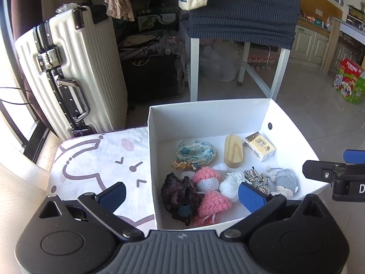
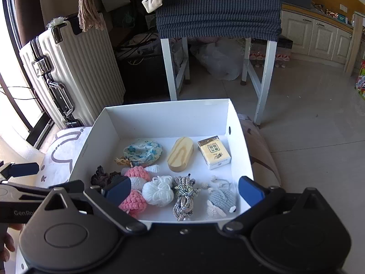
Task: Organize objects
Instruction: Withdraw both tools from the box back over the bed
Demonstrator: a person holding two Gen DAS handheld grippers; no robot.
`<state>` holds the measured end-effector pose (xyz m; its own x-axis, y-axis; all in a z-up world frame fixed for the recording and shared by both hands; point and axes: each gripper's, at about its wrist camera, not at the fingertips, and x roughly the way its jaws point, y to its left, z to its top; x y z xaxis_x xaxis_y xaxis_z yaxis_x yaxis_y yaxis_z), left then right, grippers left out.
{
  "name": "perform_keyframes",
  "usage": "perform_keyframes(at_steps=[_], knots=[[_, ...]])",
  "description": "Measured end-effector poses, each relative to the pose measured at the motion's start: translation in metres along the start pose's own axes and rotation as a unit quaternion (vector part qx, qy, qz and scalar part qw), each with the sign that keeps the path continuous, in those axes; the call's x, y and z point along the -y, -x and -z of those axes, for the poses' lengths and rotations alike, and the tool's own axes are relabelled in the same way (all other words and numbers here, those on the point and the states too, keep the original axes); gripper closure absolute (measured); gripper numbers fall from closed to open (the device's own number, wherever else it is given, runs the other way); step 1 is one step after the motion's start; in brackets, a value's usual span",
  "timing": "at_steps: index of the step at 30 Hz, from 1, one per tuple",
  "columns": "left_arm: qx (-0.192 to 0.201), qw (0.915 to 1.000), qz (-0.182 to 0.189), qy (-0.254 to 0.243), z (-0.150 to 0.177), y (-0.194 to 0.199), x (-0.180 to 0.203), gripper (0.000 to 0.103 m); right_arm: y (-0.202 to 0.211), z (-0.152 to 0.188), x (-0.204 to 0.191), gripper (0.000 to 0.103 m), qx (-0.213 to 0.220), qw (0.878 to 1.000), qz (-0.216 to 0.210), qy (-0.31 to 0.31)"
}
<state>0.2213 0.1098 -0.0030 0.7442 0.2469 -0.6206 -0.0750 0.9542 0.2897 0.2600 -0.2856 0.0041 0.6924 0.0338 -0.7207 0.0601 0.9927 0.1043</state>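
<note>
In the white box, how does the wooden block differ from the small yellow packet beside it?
The wooden block is an oval with rounded ends, while the yellow packet is rectangular with sharp corners. The wooden block shows plain pale grain; the yellow packet carries printed marks on its top. The wooden block lies in the middle of the back row; the yellow packet lies nearest the right wall of the white box. Both lie flat on the floor of the box.
</note>
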Motion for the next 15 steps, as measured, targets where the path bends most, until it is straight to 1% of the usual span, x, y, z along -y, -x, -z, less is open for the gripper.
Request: perform_keyframes(at_steps=[8,11,15], knots=[[0.01,0.9996,-0.007,0.027,0.005,0.043,-0.007,0.0,0.035,0.008,-0.006,0.001,0.01,1.0,0.009,-0.011],[0.016,0.9995,-0.01,0.026,0.009,0.058,-0.008,0.0,0.049,0.012,-0.008,0.001,0.014,1.0,0.009,-0.008],[0.019,0.9996,-0.005,0.021,0.017,0.078,-0.011,0.0,0.071,0.019,-0.01,0.001,0.025,1.0,0.003,0.0]])
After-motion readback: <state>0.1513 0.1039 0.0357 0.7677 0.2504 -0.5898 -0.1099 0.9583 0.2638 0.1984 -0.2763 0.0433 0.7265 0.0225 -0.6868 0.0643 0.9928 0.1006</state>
